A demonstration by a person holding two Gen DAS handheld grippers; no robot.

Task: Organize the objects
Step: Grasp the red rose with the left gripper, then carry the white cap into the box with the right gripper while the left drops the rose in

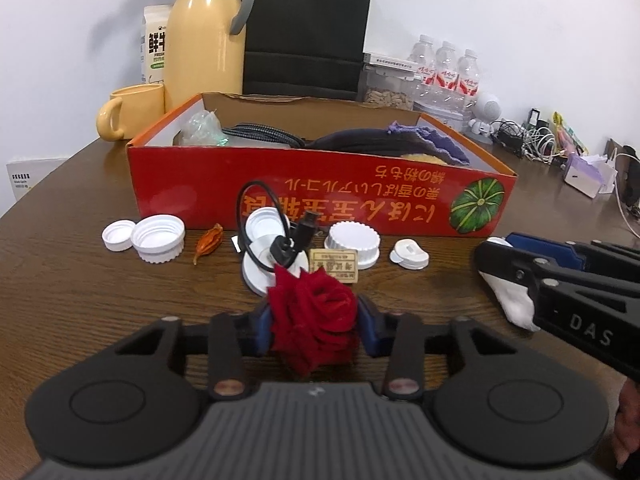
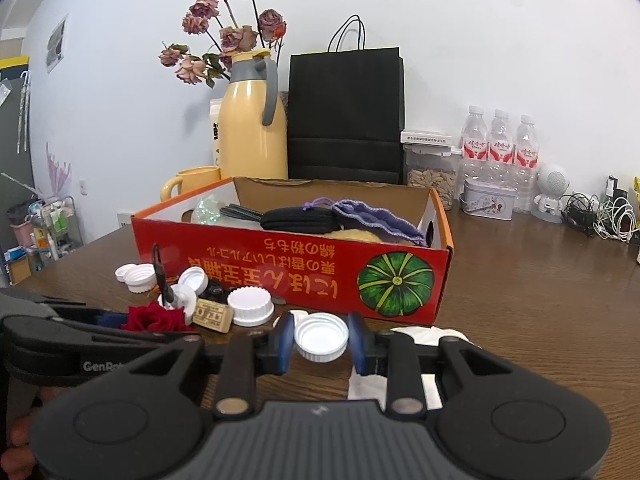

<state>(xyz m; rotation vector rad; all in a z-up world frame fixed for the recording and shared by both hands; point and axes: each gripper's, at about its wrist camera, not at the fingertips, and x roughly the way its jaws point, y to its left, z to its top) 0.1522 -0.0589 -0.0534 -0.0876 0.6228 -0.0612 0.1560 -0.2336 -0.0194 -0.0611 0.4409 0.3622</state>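
My left gripper [image 1: 314, 326] clenched on the red rose [image 1: 312, 312], my right gripper [image 2: 321, 340] grasping a white cap [image 2: 321, 338], both near the table's [image 2: 540, 320] front edge, red box [image 2: 288, 272] behind

Table [image 1: 100, 292]: dark wood, visible grain, low sheen. Red box [image 1: 320, 196]: printed cardboard, slightly glossy outside, raw brown inside. Rose [image 1: 310, 316]: velvety red cloth petals, matt. Bottle caps [image 1: 158, 238]: white plastic, ribbed edges, smooth. Thermos jug [image 1: 206, 40]: glossy yellow, grey plastic handle. Paper bag [image 2: 346, 116]: matt black. Pouch [image 2: 374, 220]: purple knit cloth.
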